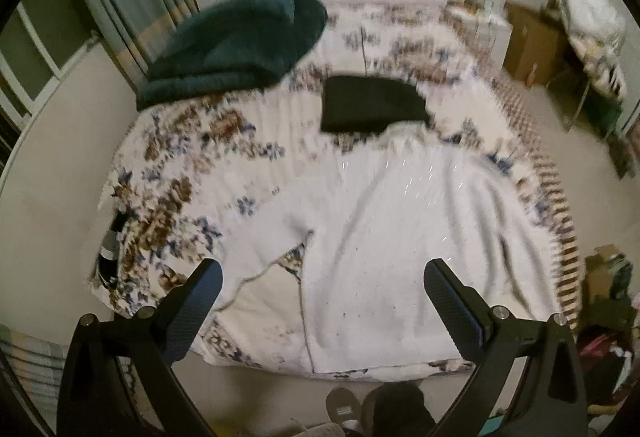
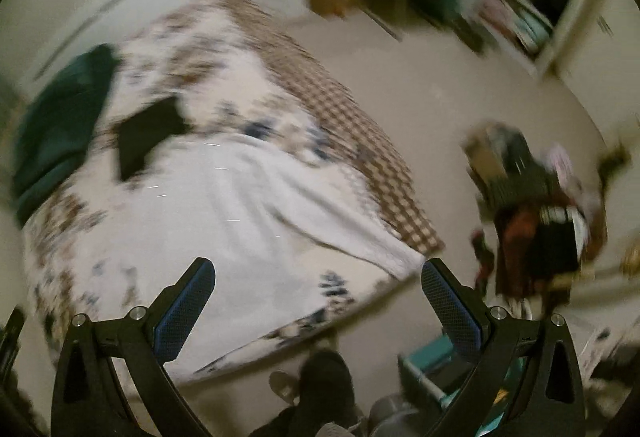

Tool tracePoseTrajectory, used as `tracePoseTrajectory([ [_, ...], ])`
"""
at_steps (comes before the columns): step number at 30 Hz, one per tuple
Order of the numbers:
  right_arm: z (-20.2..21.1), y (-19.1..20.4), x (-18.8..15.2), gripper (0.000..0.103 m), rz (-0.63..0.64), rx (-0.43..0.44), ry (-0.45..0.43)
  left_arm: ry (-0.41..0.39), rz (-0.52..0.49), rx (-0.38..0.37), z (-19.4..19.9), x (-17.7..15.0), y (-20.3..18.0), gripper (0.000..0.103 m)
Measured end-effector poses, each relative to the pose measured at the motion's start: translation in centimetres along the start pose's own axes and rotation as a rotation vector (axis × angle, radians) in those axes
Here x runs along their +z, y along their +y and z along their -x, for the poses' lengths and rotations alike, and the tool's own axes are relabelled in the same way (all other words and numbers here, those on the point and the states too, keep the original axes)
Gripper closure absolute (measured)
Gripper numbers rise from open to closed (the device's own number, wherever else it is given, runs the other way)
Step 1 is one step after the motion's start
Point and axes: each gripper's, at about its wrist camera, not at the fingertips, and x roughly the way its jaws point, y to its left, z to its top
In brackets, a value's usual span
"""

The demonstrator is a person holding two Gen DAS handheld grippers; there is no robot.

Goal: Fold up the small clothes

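Garment (image 1: 400, 237) beyond spread left tongs (image 1: 323, 277)

Both wrist views high above bed (image 1: 192, 165) foot, facing headboard, sharing white garment (image 1: 400, 237)

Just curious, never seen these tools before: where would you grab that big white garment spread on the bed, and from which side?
Probably the white garment's near hem, from the foot of the bed. It lies flat, and that edge sits closest to both open grippers, left and right, hovering above. A corner each would likely lift it evenly.
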Motion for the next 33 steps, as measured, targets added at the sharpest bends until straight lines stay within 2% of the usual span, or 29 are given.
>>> tracePoseTrajectory([
  [5,-15.4,-8.3,1.4,0.0,-0.132,-0.068,0.15,0.067,-0.032,0.063,-9.6,-1.5,-4.0,0.0],
  [8,-24.3,-13.3,1.4,0.0,-0.184,-0.095,0.23,0.14,-0.017,0.084,-15.4,-2.7,-5.6,0.0],
  [11,-31.7,-17.6,0.1,0.004,-0.264,-0.118,0.306,0.223,0.008,0.093,-21.2,-4.4,-6.8,0.0],
  [13,-36.3,-20.5,-1.5,0.004,-0.342,-0.11,0.36,0.262,0.015,0.102,-23.7,-5.4,-7.5,0.0],
  [14,-40.0,-22.6,-2.8,0.004,-0.418,-0.083,0.403,0.28,0.017,0.104,-25.0,-5.9,-7.9,0.0],
  [15,-40.0,-22.6,-2.8,0.004,-0.418,-0.083,0.403,0.296,0.018,0.106,-26.1,-6.3,-8.2,0.0],
  [17,-42.9,-24.2,-4.5,0.004,-0.49,-0.046,0.436,0.32,0.021,0.097,-27.8,-7.0,-8.5,0.0],
  [19,-44.8,-25.2,-5.8,0.012,-0.549,-0.007,0.441,0.334,0.025,0.088,-29.1,-7.3,-8.7,0.0],
  [21,-45.8,-25.4,-6.7,0.045,-0.585,0.053,0.402,0.335,0.028,0.077,-29.9,-7.5,-8.6,0.0],
  [22,-45.7,-25.3,-6.9,0.053,-0.586,0.073,0.373,0.332,0.031,0.073,-30.2,-7.6,-8.3,0.0],
  [24,-44.7,-24.5,-7.0,0.088,-0.543,0.025,0.306,0.327,0.049,0.065,-30.3,-7.6,-7.5,0.0],
  [28,-42.0,-21.2,-6.3,0.091,-0.488,-0.013,0.21,0.332,0.101,0.049,-30.4,-7.8,-4.9,0.0],
  [32,-37.2,-18.0,-3.9,0.092,-0.474,0.051,0.127,0.329,0.154,0.045,-30.1,-8.2,-1.5,0.0],
  [33,-34.6,-15.6,-2.4,0.092,-0.465,0.075,0.116,0.326,0.163,0.051,-30.0,-8.3,-0.5,0.0],
])
